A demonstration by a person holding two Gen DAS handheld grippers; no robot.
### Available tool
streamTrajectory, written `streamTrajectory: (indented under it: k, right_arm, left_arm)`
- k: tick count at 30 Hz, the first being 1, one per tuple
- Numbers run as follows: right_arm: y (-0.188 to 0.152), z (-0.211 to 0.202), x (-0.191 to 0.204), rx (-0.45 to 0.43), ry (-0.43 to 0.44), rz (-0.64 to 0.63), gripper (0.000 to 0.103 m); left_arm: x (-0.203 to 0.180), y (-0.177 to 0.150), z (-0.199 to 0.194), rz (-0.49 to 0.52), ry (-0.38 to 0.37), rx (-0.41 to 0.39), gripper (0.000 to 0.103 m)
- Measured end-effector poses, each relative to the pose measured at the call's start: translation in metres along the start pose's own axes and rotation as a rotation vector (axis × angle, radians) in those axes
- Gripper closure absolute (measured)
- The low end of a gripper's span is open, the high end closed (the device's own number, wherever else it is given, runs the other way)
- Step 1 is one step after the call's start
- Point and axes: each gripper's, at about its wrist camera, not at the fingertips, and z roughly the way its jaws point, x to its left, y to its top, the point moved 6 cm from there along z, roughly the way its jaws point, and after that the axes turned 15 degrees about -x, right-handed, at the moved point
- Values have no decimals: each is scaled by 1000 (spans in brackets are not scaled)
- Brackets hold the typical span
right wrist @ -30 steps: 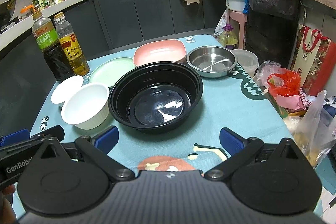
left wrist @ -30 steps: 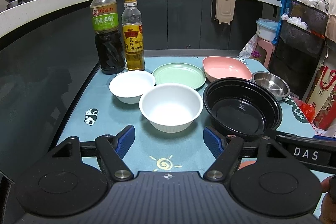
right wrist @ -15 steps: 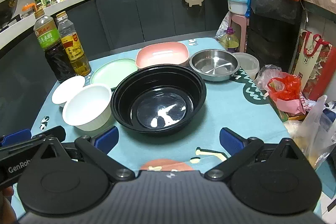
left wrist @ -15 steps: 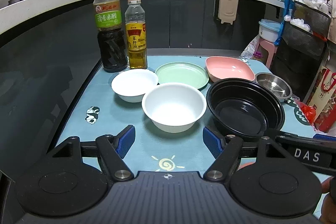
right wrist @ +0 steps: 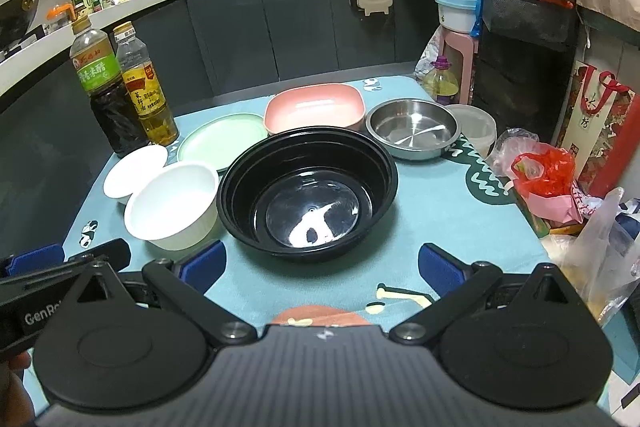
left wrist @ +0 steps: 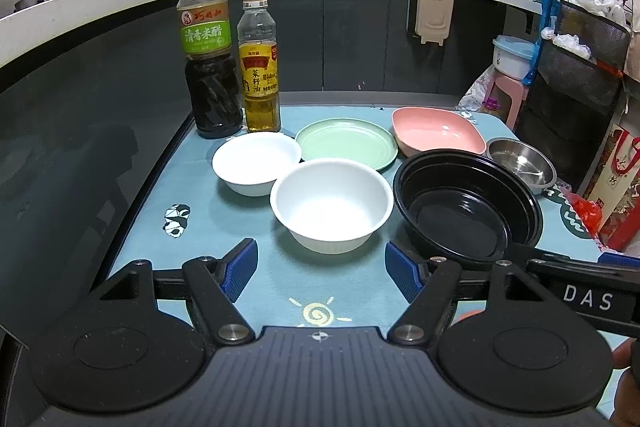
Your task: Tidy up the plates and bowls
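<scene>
My left gripper [left wrist: 320,269] and right gripper [right wrist: 320,265] hung wide and empty above the table [right wrist: 440,203], nothing yet gathered. The white bowl [left wrist: 331,205] and black bowl [right wrist: 308,193] sat nearest, seemingly touching; nesting them looked next.

The black bowl [right wrist: 308,195] is glossy plastic, its smooth floor mirroring light. At its 9 o'clock, the larger white bowl [right wrist: 172,205] looks matt with faint ribbing on its wall; the smaller white bowl [left wrist: 256,167] behind it is equally dull. The green plate [left wrist: 346,143] and pink dish [right wrist: 314,107] have a smooth satin plastic look. At 1 o'clock the steel bowl [right wrist: 414,129] is brushed, shiny metal. The teal tablecloth [right wrist: 440,211] is matt printed cloth. The 2 bottles [left wrist: 230,59] are clear plastic with glossy paper labels.
</scene>
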Motion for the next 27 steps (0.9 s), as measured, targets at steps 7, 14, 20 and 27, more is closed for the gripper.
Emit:
streamTrajectory:
  k: [7,14,20,27]
  right_arm:
    - [-2,0,-2,9,-5,7,43]
    - [-3,1,-3,12,-7,11,43]
    - [-5,1,-5,18,-8,21,43]
    - [-7,3,-11,23,-7,48,43]
  left_arm:
    - [-1,-1,1,5,-5,8,36]
    - [-2,-4,2,4,-4,16,36]
    - [-3,-5,3,1,-4,18,36]
    - [-3,-8,6,-16,-10,36,36]
